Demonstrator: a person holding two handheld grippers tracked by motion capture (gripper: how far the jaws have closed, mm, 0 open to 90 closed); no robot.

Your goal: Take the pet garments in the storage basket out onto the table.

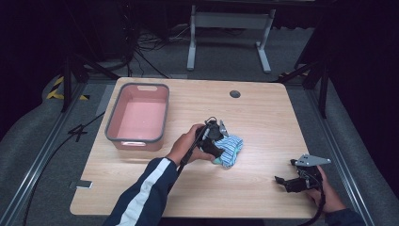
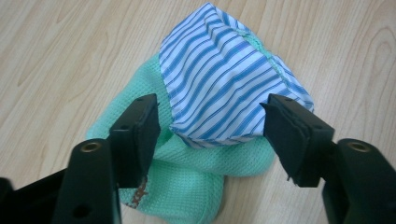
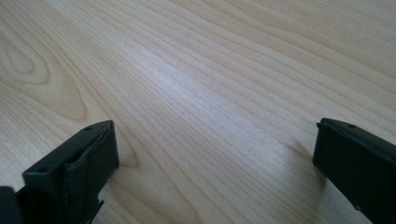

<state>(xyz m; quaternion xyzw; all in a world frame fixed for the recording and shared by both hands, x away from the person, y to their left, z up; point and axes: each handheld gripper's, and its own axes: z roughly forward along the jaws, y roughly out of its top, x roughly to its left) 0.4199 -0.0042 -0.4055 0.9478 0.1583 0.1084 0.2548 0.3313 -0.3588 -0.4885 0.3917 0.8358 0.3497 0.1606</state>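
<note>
A small bundle of cloth (image 1: 231, 149) lies near the middle of the wooden table (image 1: 263, 117). In the left gripper view it is a blue-and-white striped piece (image 2: 224, 84) on top of a mint-green waffle cloth (image 2: 187, 177). My left gripper (image 1: 220, 150) reaches it from the left, and its jaws stand apart on either side of the striped piece (image 2: 210, 126) without pressing on it. My right gripper (image 1: 282, 182) rests low near the table's front right, open. Its jaws spread wide over bare wood (image 3: 215, 154).
A pink basin with a grey rim (image 1: 111, 123) stands at the table's back left, with nothing inside it. A dark round grommet (image 1: 235, 93) sits near the far edge. Beyond the table are grey floor, cables and a white frame (image 1: 230, 21).
</note>
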